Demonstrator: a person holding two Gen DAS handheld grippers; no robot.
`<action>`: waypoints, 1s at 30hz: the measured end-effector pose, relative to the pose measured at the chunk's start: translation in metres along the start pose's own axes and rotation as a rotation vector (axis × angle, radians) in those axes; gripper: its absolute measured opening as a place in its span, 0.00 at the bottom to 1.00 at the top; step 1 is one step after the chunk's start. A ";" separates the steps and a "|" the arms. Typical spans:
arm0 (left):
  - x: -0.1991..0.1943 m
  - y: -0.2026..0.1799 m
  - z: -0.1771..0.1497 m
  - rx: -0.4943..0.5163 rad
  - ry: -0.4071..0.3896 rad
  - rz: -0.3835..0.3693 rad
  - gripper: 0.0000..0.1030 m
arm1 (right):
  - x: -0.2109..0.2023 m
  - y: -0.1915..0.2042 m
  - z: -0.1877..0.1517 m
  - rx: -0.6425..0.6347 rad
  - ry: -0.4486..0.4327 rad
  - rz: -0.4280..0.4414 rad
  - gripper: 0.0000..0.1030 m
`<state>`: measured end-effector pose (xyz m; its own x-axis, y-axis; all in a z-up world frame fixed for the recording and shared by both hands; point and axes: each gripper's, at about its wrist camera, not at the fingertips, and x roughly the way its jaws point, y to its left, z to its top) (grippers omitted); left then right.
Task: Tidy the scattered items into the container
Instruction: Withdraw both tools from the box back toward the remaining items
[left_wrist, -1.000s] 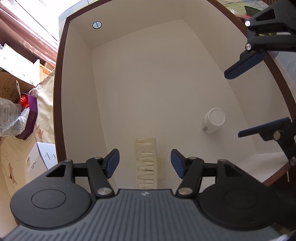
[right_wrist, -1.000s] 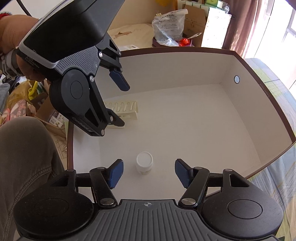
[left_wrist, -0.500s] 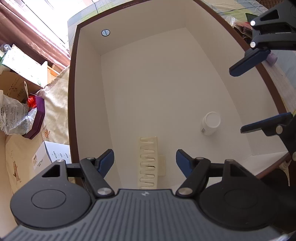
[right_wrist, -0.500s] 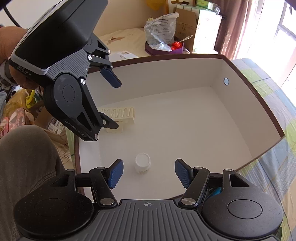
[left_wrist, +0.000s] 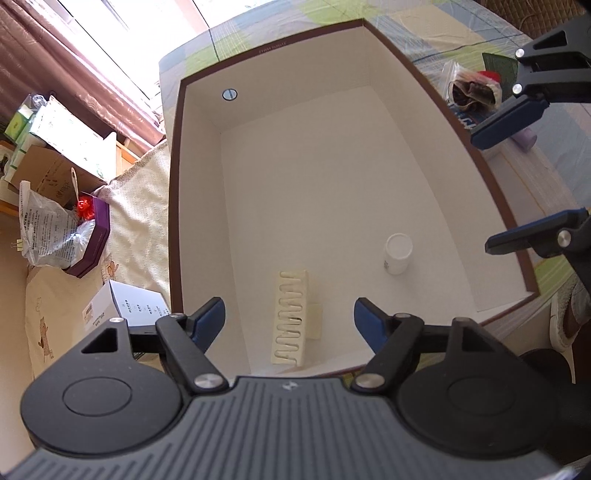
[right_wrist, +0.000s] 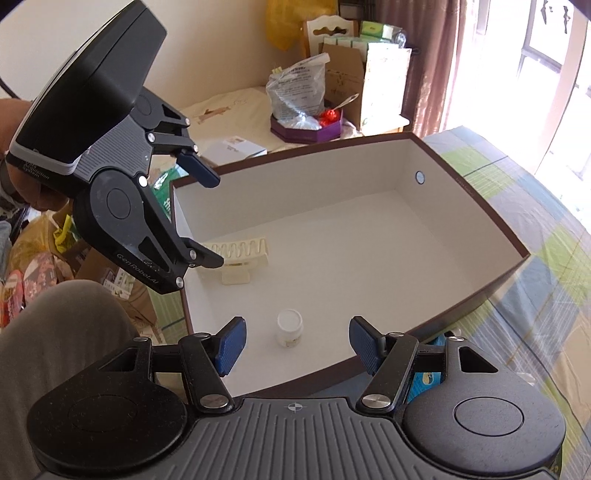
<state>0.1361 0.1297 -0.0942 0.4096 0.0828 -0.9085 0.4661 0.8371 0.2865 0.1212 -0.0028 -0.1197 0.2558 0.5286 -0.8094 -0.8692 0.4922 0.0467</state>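
Left hand-held gripper (left_wrist: 289, 317) released over the box (left_wrist: 177, 206), right hand-held gripper (right_wrist: 294, 343) released too, cream rack (left_wrist: 290, 317) lying lengthwise along the near wall, white bottle (left_wrist: 397, 253) upright

Both views are bright with daylight. In the left wrist view the window (left_wrist: 122, 22) at the upper left is blown out to white; in the right wrist view the window (right_wrist: 554, 55) glares at the upper right. The white inside of the container (left_wrist: 332, 177) reflects light evenly, its left wall (left_wrist: 199, 206) slightly shaded. The small white bottle (right_wrist: 290, 326) casts only a faint shadow. Fisheye distortion bows the container's brown rim (right_wrist: 480, 206) and stretches things near the edges. Corners darken to black. Focus is fairly sharp mid-frame, softer toward the borders.
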 end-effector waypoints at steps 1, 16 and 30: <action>-0.004 -0.002 -0.001 -0.003 -0.005 0.004 0.73 | -0.005 0.001 -0.002 0.006 -0.006 -0.002 0.66; -0.059 -0.023 -0.012 -0.097 -0.065 0.050 0.77 | -0.071 0.010 -0.022 0.107 -0.100 -0.044 0.66; -0.114 -0.066 -0.004 -0.191 -0.206 -0.008 0.84 | -0.142 -0.013 -0.073 0.315 -0.209 -0.218 1.00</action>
<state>0.0556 0.0669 -0.0107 0.5664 -0.0190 -0.8239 0.3217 0.9255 0.1998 0.0655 -0.1352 -0.0483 0.5272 0.5022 -0.6854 -0.6226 0.7773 0.0906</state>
